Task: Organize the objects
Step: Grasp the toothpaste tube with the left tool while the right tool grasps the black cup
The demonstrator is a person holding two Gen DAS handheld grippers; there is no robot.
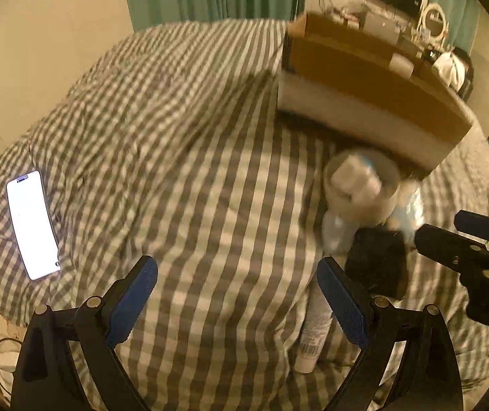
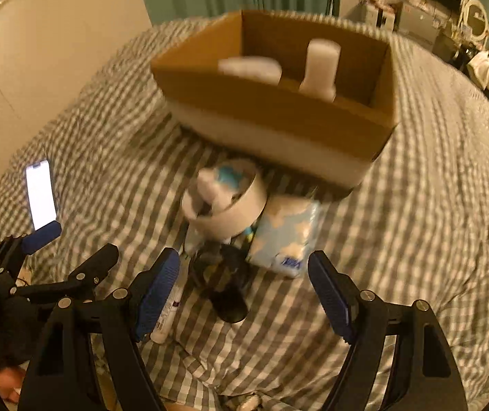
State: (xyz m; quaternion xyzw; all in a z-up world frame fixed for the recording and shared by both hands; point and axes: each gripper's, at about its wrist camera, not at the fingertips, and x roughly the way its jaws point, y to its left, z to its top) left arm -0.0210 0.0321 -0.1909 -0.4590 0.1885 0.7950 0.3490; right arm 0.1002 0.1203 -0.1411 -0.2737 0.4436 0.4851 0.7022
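Left tool spread wide, empty; right tool likewise.

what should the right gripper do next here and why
Probably ease the right gripper forward and down onto the dark object lying between its open fingers, then close. It holds nothing, that item lies nearest on the bedspread, and the cardboard box beyond already contains two white items.

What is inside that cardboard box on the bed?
In the cardboard box two white containers show: one bottle standing upright, another leaning or lying left of it. Both are blurred. The near wall hides the box floor, so anything lower stays unseen.
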